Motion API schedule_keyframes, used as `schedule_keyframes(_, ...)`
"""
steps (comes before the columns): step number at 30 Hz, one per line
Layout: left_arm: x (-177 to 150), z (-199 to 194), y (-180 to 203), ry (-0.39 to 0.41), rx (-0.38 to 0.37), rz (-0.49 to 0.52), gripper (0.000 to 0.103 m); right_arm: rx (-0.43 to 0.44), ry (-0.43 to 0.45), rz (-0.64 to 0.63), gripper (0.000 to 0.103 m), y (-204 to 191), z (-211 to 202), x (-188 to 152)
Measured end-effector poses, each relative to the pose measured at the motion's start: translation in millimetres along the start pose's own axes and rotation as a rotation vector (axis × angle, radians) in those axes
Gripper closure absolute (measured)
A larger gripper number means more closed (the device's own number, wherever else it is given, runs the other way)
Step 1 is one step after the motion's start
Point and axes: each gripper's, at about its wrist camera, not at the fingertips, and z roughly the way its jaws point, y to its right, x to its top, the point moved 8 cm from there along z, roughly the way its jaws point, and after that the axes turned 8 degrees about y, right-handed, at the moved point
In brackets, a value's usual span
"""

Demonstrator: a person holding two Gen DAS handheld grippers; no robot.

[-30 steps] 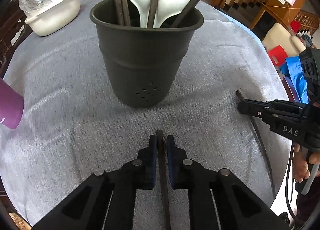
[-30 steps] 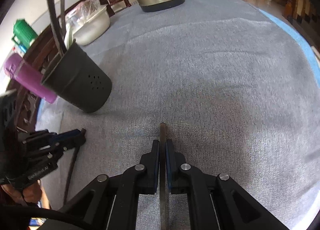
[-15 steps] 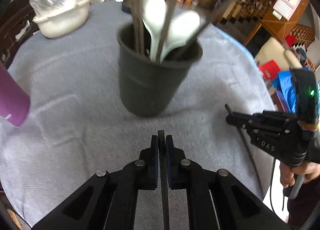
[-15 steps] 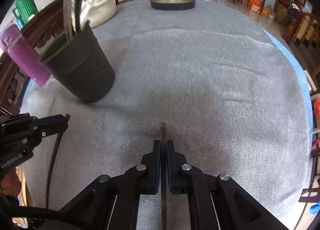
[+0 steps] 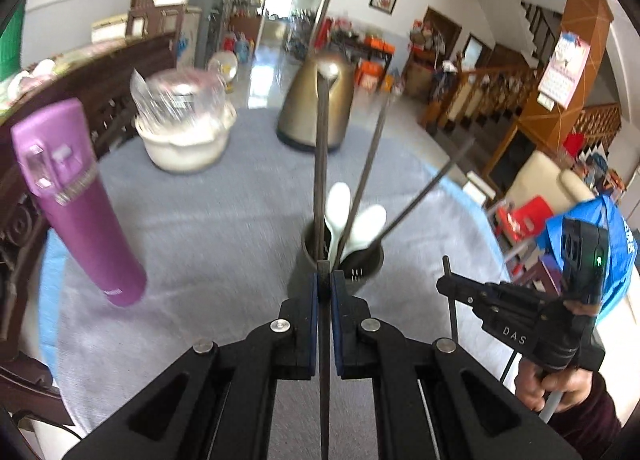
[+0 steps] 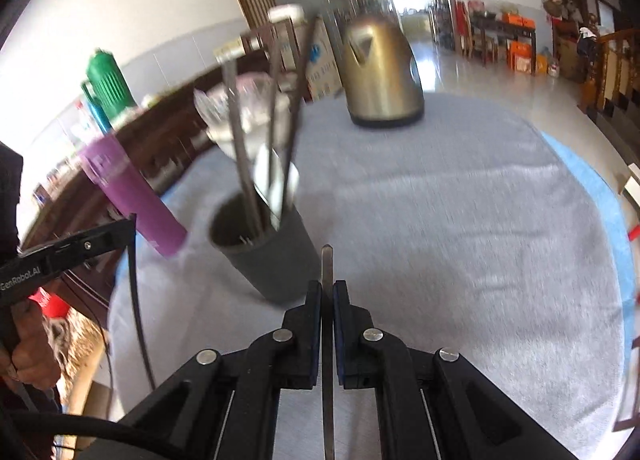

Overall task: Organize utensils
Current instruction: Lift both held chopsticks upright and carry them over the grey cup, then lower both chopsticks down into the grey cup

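Left of my grippers: a tall purple plastic flask (image 5: pixel 76 200) stands on the grey cloth-covered round table (image 5: pixel 224 228), off to the left of my left gripper and apart from the holder.

My left gripper (image 5: pixel 324 288): jaws pinched narrow on one thin dark chopstick (image 5: pixel 324 380) that runs back between the pads towards me; its tip barely clears the fingertips.

Straight ahead of my left gripper: the dark grey plastic utensil holder (image 5: pixel 344 260), upright, already loaded with three dark chopsticks (image 5: pixel 320 164) and two white ceramic spoons (image 5: pixel 352 220).

My right gripper (image 6: pixel 327 292): also clamped narrow, holding a second thin dark chopstick (image 6: pixel 327 260) with its tip poking out past the pads. The holder (image 6: pixel 268 256) sits just ahead and to its left.

Beyond both grippers: a white lidded tub (image 5: pixel 184 140) and a bronze metal kettle (image 6: pixel 380 76), well apart from the holder.

Done so far: most utensils appear stowed; I see none loose on the cloth.

Left to do: I judge both held chopsticks must go into the holder.
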Motion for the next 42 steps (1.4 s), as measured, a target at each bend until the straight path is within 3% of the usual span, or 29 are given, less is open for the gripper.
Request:
schedule_keyframes(9, 24, -26, 8, 0.092, 0.042, 0.035, 0.097, 0.096, 0.215, 0.035, 0.097, -35, -42, 36)
schedule_keyframes(16, 44, -37, 16, 0.144, 0.078, 0.080, 0.097, 0.133, 0.328, 0.031, 0.097, -57, -58, 72)
schedule_keyframes(42, 111, -53, 37, 0.237, 0.082, 0.176, 0.097, 0.162, 0.531, 0.055, 0.097, -65, -66, 162)
